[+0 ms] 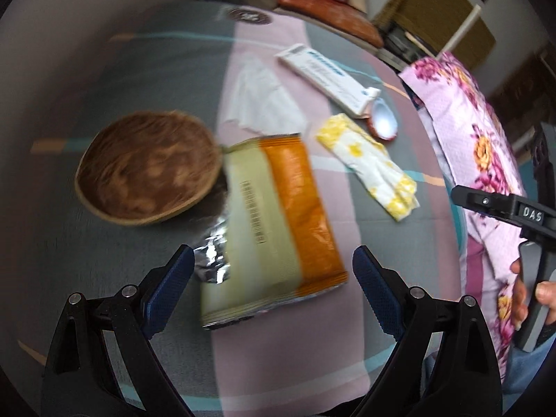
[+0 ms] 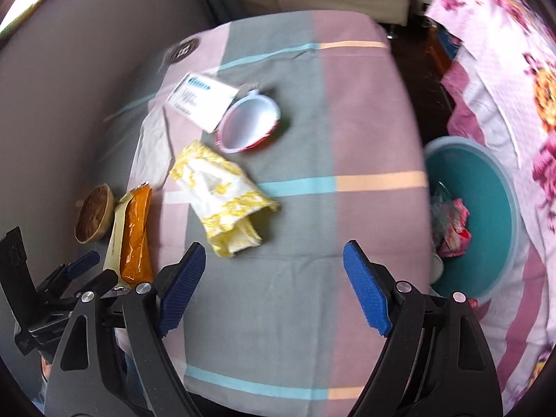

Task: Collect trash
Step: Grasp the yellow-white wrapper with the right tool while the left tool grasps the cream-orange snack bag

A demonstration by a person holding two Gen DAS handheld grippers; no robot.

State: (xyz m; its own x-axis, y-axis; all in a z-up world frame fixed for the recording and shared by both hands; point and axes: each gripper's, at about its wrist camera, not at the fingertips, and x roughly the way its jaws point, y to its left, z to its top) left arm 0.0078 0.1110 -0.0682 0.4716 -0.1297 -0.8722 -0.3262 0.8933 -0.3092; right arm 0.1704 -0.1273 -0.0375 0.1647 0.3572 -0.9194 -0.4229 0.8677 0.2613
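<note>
Both wrist views look steeply down, close over the checked cloth surface (image 1: 365,208). Ahead of each pair of jaws, both share the orange-and-cream foil wrapper (image 1: 274,222) (image 2: 133,232) and yellow-patterned tissue packet (image 1: 368,166) (image 2: 222,191).

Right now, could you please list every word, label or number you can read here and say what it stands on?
"DAS": white letters on the right gripper's black body.
Orange snack packet: barcode and print, too blurred to read.
White carton: blue print, blurred.
Round emblem on the tablecloth: unreadable.
</note>
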